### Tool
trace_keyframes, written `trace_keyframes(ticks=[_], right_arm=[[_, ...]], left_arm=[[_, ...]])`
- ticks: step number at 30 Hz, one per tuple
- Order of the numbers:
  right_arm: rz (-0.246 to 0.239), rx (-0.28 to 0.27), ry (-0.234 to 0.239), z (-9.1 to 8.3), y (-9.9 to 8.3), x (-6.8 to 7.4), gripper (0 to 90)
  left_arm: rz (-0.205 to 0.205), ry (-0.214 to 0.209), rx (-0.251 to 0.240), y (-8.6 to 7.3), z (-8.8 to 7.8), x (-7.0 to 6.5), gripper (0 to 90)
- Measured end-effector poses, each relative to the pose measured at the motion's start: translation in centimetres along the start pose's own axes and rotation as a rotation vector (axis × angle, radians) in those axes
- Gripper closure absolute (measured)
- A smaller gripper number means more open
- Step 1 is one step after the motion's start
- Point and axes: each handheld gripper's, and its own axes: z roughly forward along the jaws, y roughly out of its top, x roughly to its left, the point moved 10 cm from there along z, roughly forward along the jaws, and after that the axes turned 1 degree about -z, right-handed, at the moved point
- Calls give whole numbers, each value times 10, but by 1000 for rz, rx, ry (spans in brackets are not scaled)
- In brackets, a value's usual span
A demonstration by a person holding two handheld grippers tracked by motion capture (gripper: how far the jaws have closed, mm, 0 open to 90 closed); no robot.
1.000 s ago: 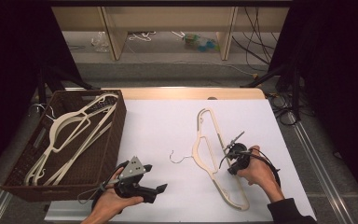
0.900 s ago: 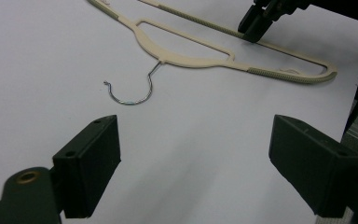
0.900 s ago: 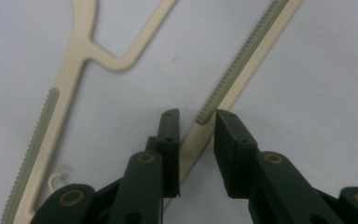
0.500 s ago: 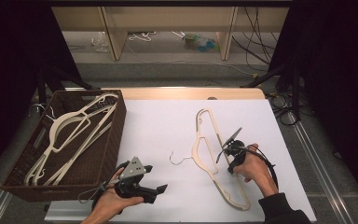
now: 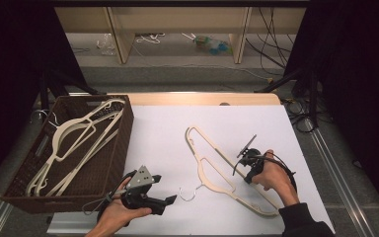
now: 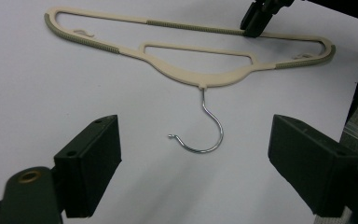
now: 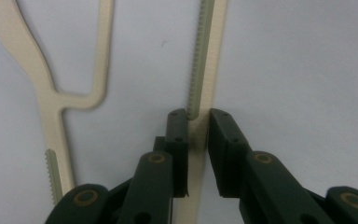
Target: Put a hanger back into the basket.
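Flat on the white bench (image 5: 158, 138) lies a cream hanger (image 5: 217, 170), its wire hook (image 5: 190, 193) pointing toward the person's side. Over its straight lower bar sits the right claw (image 5: 249, 165), and in the right gripper view (image 7: 198, 123) the two black jaws have just been closing and now pinch that bar between them, one pad on each edge, right where the ribbed grey-green grip strip ends. From above, the gripping point itself is hard to make out, since the hand (image 5: 271, 177) and the claw's body cover it. The hanger's near end runs under the person's dark sleeve (image 5: 301, 222).

Lower left, the left claw (image 5: 170, 200) rests near the bench's front edge, held in the other hand (image 5: 116, 212); its jaws stand wide apart with nothing between them, and the left gripper view looks straight at the hook (image 6: 200, 130), well clear of both pads.

At the bench's left a brown woven basket (image 5: 123, 148) holds more cream hangers (image 5: 74, 143), overlapped so their number cannot be told.
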Motion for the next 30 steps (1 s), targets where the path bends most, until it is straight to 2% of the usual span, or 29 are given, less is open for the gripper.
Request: trace_keyframes(ticks=[3,5,6,9,11,15,16,17,18,19,21,23,24,26,28,29,30], right_arm=[[23,4,11,0,0,0,782],[32,-2,1,2,1,0,775],[53,10,3,2,0,1,774],[64,35,-5,2,1,2,775],[79,50,9,2,1,2,782],[36,56,-14,2,3,3,792],[36,59,-2,1,3,3,793],[15,49,2,1,2,2,794],[21,40,10,0,3,3,794],[-15,18,12,0,3,0,794],[-33,11,23,0,4,1,794],[-21,29,33,-2,4,5,794],[-49,17,33,-2,5,5,794],[-46,23,29,-5,6,7,794],[-72,9,18,-10,7,5,794],[-83,1,18,-12,8,6,793],[-70,0,15,-15,9,7,793]], left_arm=[[0,3,12,-1,0,1,173],[5,3,14,-2,0,1,173],[4,3,15,-2,0,0,173],[8,8,16,-2,1,0,174],[9,7,15,-2,1,0,174],[8,2,15,-2,-1,1,175],[7,3,14,-2,-1,1,176],[2,0,8,-1,0,1,178],[2,1,9,-1,0,1,178],[4,-1,13,-1,1,1,178],[6,-1,26,-2,3,2,180],[29,20,30,-2,6,5,185],[43,28,26,-1,9,7,187],[75,45,36,-1,14,10,192],[144,67,56,-1,20,16,200],[164,70,56,0,23,18,210],[182,72,58,1,27,19,220]])
